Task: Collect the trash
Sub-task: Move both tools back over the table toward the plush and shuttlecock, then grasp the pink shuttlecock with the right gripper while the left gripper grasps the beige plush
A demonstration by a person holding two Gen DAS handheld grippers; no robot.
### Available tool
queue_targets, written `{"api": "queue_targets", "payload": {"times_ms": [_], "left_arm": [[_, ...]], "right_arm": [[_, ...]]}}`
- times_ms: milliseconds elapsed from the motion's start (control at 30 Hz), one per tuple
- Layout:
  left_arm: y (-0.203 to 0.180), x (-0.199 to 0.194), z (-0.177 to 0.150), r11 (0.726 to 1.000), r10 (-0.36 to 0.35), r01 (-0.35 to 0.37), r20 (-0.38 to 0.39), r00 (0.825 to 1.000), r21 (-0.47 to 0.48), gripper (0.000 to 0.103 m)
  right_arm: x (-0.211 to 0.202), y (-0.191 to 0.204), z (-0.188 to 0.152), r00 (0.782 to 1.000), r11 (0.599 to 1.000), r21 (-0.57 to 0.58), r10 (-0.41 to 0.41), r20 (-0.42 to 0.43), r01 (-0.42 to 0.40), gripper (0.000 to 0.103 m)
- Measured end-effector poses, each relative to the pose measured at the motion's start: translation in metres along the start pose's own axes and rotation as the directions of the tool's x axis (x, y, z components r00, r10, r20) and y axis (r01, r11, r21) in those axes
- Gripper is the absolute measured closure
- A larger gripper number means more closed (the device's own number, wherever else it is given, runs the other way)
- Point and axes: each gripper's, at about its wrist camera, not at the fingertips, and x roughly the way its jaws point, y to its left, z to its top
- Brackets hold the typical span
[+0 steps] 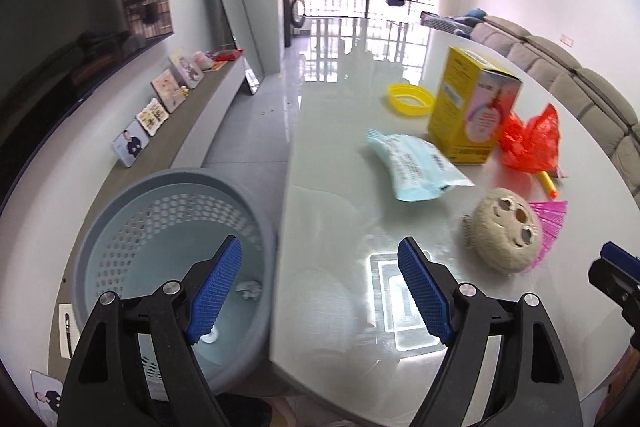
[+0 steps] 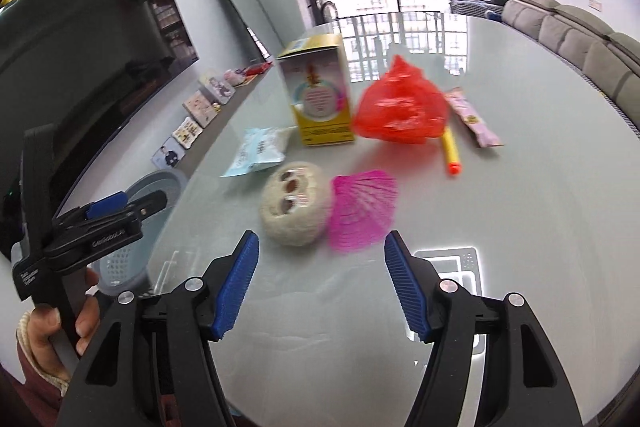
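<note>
Two grippers, jaws apart, holding nothing: left gripper [image 1: 320, 291] straddling table [image 1: 340, 155] edge above bin [image 1: 120, 211], ready for drops; right gripper [image 2: 320, 285] facing wrapper [image 2: 258, 151], red bag [image 2: 400, 107], well beyond bin.

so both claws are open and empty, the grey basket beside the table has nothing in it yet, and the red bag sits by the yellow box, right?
Not quite: the grey basket already holds a crumpled white scrap, as the left wrist view shows. The rest stands: left claw and right claw are open and empty, and the red bag sits by the yellow box.
</note>
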Motion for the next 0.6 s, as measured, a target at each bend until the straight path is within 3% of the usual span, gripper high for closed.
{"api": "queue_targets", "payload": {"times_ms": [133,267,600], "left_arm": [[-0.022,0.004,-0.001,1.0,-0.023,0.023,-0.015,1.0,0.019,0.024],[-0.033,0.007,0.0,0.999,-0.023,0.024,-0.023,0.999,0.029,0.024],[-0.048,0.012,0.003,0.999,0.006,-0.004,-0.038,0.999,0.046,0.024]], "right_arm": [[0.011,-0.023,0.005,0.999,1.0,-0.004,-0.025,-0.031,0.024,0.04],[0.017,-0.042,0.008,0.999,1.0,-0.006,0.01,-0.05,-0.01,0.04],[0.042,-0.044,0.022,0.995,0.997,-0.058,0.043,-0.09,-0.049,0.04]]}}
